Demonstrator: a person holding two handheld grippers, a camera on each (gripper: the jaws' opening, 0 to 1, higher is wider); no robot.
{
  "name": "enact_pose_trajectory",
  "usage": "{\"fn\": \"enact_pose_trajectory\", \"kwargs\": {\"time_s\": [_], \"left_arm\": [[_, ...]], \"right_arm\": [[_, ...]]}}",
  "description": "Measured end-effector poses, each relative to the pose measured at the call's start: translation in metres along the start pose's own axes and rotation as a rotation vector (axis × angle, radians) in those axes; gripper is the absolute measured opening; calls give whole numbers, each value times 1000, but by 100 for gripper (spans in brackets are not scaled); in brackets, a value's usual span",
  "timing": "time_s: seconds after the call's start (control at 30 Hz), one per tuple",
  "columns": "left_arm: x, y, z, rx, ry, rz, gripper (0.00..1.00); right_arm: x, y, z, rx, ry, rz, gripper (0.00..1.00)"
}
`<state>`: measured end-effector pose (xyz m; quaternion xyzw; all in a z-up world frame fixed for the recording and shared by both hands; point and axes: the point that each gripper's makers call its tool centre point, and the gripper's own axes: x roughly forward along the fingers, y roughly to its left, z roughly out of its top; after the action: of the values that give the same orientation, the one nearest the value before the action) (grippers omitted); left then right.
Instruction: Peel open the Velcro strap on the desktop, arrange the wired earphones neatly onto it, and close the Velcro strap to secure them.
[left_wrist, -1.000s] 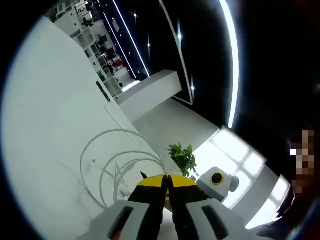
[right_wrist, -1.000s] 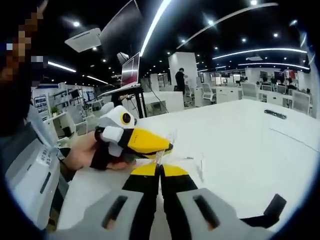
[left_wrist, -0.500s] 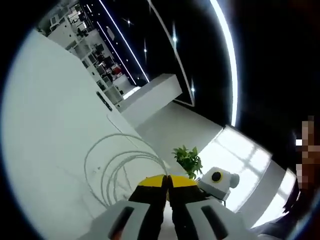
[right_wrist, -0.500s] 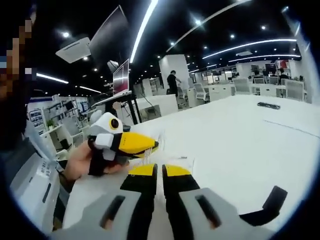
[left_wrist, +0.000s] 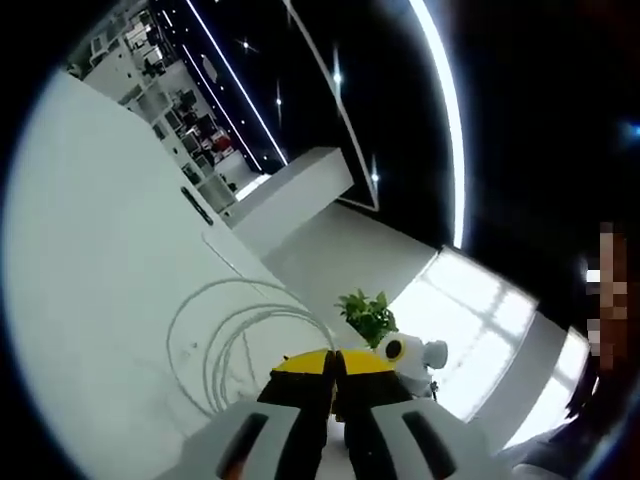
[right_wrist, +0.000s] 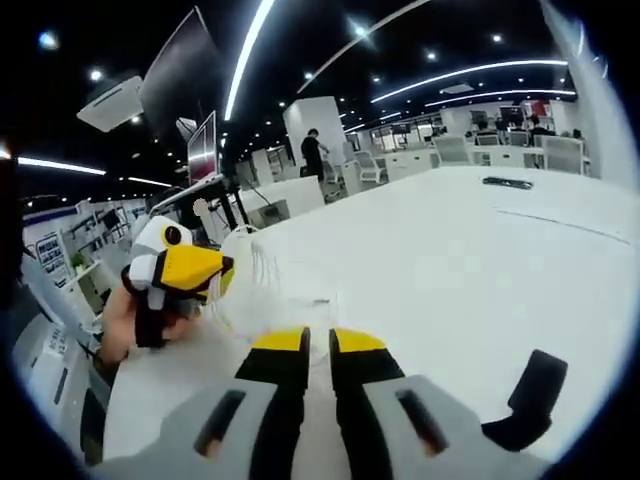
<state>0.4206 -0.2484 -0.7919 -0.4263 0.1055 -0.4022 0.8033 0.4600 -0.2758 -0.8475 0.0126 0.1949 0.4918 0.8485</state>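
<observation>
Earphones (left_wrist: 235, 335) hang in loose white loops from the pinched-shut left gripper (left_wrist: 333, 358), above the desk (left_wrist: 90, 260). Right gripper (right_wrist: 318, 342) sits slightly parted, empty. Strap (right_wrist: 525, 395) lies beside it; coiling looks underway, fastening not yet done.

The left gripper (left_wrist: 333, 362) is holding its jaws pressed together. The right gripper (right_wrist: 318, 343) is keeping a narrow gap between its jaws, a hand (right_wrist: 118, 322) gripping the left one.
</observation>
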Motion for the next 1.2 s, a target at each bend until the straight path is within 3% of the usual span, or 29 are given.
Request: {"fn": "enact_pose_trajectory", "kwargs": {"time_s": [0.33, 0.7, 1.2], "left_arm": [[0, -8, -1, 16, -1, -36, 5], [-1, -10, -1, 19, -4, -49, 5], [-4, 12, 5, -43, -50, 39, 6]], "right_arm": [[12, -16, 3, 14, 3, -25, 12], [18, -13, -2, 18, 28, -18, 8], [2, 9, 9, -17, 5, 13, 7]]}}
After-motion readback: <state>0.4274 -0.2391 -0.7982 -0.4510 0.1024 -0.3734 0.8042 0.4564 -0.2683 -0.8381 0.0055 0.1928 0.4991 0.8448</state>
